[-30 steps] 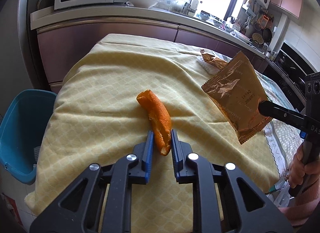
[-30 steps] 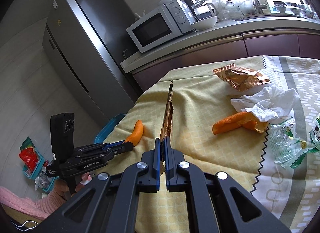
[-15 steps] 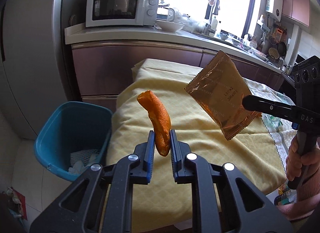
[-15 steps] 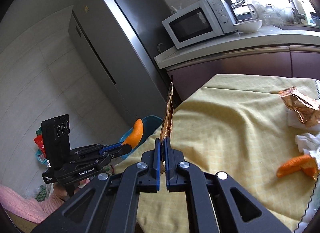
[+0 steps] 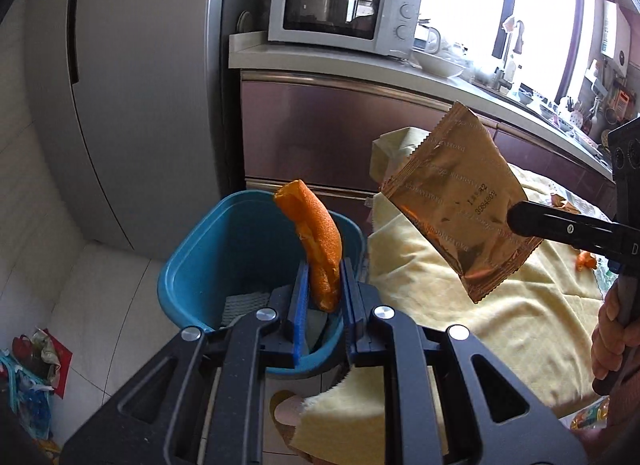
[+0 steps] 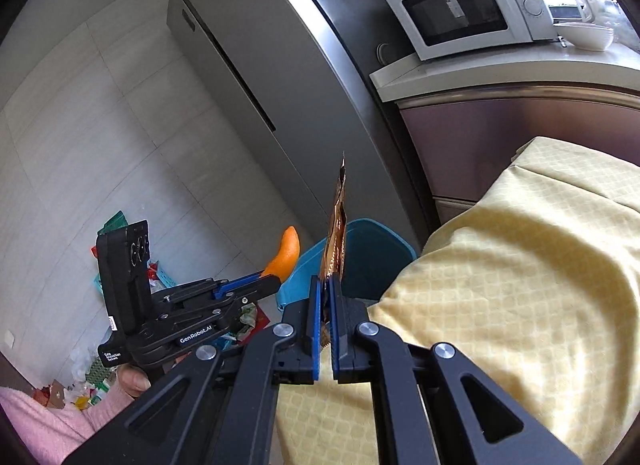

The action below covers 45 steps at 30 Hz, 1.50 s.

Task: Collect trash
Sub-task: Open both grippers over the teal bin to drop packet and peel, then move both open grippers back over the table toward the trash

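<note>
**Grippers over the bin, one piece of trash in each**

Left gripper point(image 5: 323, 297) clenched on one orange peel point(image 5: 316, 243), pinched at its lower end, upper end curling up and away. Held in the air above the open mouth of one blue bin point(image 5: 188, 265) that stands on the floor beside the cloth-covered surface point(image 5: 500, 329). Inside the bin: something grey and flat at the bottom, mostly hidden behind the gripper; too unclear to name.

Right gripper point(image 6: 327, 305) clamped on one brown foil wrapper point(image 6: 338, 233), seen edge-on from its own camera, gripped at a lower corner. From the left wrist camera, wrapper point(image 5: 460, 201) hanging flat and tilted, just right of the peel, over the surface's edge near the bin point(image 6: 372, 249).

Half a second back, bin off to the lower left and both pieces over the yellow cloth; now bin directly beneath the peel, cloth pushed to the right. Grip on both unchanged.

Count: two grippers, two held pieces, one bin. One more orange scrap point(image 5: 586, 259) lying on the cloth, far right.
</note>
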Available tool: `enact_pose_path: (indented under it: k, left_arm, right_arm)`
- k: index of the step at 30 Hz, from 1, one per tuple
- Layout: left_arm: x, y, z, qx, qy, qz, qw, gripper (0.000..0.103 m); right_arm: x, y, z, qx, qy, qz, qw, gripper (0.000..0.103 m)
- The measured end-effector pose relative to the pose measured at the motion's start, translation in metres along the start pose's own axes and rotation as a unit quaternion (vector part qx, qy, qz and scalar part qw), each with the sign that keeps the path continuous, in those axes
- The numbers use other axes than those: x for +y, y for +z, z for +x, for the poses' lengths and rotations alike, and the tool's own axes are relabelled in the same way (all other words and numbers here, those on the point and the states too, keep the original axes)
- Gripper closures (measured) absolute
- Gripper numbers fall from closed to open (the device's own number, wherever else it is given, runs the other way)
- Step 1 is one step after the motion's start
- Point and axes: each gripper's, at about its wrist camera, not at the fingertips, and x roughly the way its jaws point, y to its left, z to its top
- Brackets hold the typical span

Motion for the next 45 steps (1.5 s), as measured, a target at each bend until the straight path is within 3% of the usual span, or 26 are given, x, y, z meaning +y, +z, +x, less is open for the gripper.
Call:
enact_pose_path:
  k: [13, 23, 26, 36, 38, 45]
  left_arm:
    - [0.036, -0.008, 0.053, 0.051, 0.014, -0.027, 0.9982, 0.086]
    - [0.039, -0.010, 0.088, 0.073, 0.007, -0.046, 0.9962, 0.079]
    - [0.041, -0.013, 0.089, 0.070, 0.006, -0.056, 0.9959, 0.075]
    - [0.014, -0.009, 0.053, 0.019, 0.002, -0.031, 0.9993, 0.067]
    - [0.000, -0.007, 0.042, 0.005, -0.009, -0.019, 0.9998, 0.064]
    - [-0.066, -0.004, 0.015, -0.029, -0.076, 0.045, 0.9956, 0.059]
  right_arm:
    - [0.002, 0.009, 0.091, 0.082, -0.011, 0.015, 0.996, 0.100]
    - [-0.007, 0.004, 0.122, 0.112, -0.044, 0.042, 0.992, 0.094]
    - [-0.008, 0.003, 0.118, 0.106, -0.048, 0.043, 0.992, 0.087]
    - [-0.012, -0.001, 0.073, 0.066, -0.046, 0.031, 0.996, 0.085]
    - [-0.010, -0.003, 0.052, 0.050, -0.046, 0.021, 0.997, 0.079]
    - [-0.016, -0.021, -0.034, -0.015, -0.071, 0.012, 0.997, 0.075]
